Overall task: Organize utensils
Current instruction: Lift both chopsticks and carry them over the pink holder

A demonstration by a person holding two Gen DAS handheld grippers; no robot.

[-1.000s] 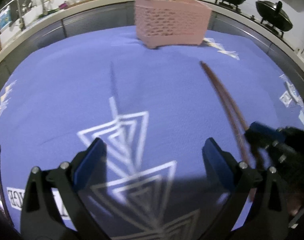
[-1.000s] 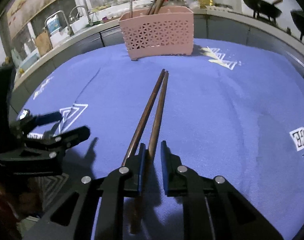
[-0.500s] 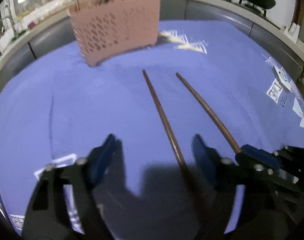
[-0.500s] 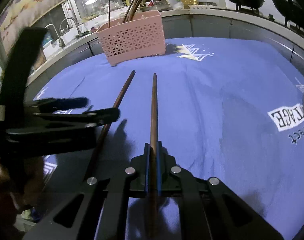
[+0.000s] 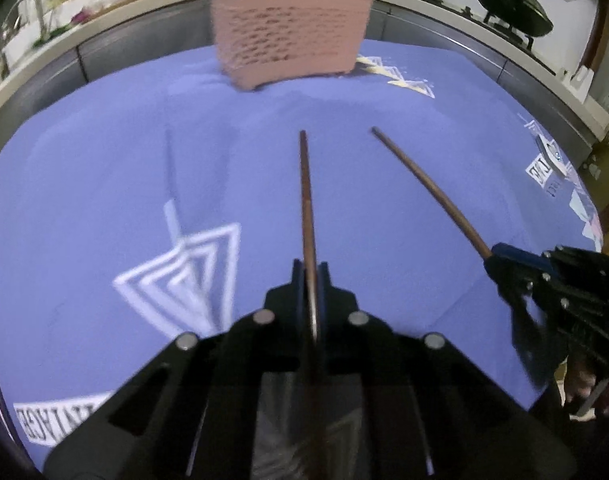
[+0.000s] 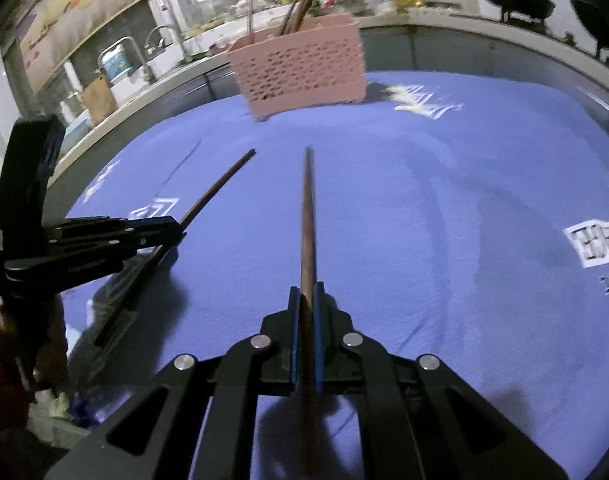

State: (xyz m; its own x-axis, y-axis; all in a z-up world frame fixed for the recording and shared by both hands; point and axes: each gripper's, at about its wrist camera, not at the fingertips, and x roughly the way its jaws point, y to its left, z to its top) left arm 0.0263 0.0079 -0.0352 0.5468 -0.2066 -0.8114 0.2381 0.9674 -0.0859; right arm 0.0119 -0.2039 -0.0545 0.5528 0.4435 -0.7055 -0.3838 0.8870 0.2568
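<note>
My left gripper (image 5: 311, 276) is shut on a brown chopstick (image 5: 305, 196) that points forward toward the pink utensil basket (image 5: 292, 28). My right gripper (image 6: 306, 298) is shut on a second brown chopstick (image 6: 307, 216), also pointing at the basket (image 6: 300, 68). Both chopsticks are held above the blue cloth (image 5: 104, 152). The right gripper (image 5: 500, 258) shows at the right of the left wrist view with its chopstick (image 5: 428, 188). The left gripper (image 6: 176, 230) shows at the left of the right wrist view with its chopstick (image 6: 220, 184). Several utensils stand in the basket.
The blue cloth (image 6: 424, 200) with white patterns covers the table. A counter with a sink (image 6: 156, 40) runs behind the basket. Woks (image 5: 512, 4) stand on a stove at the back right.
The right gripper shut on one chopstick and lifted it. The left gripper swung over to the other chopstick and shut on it. The two chopsticks are now apart.
</note>
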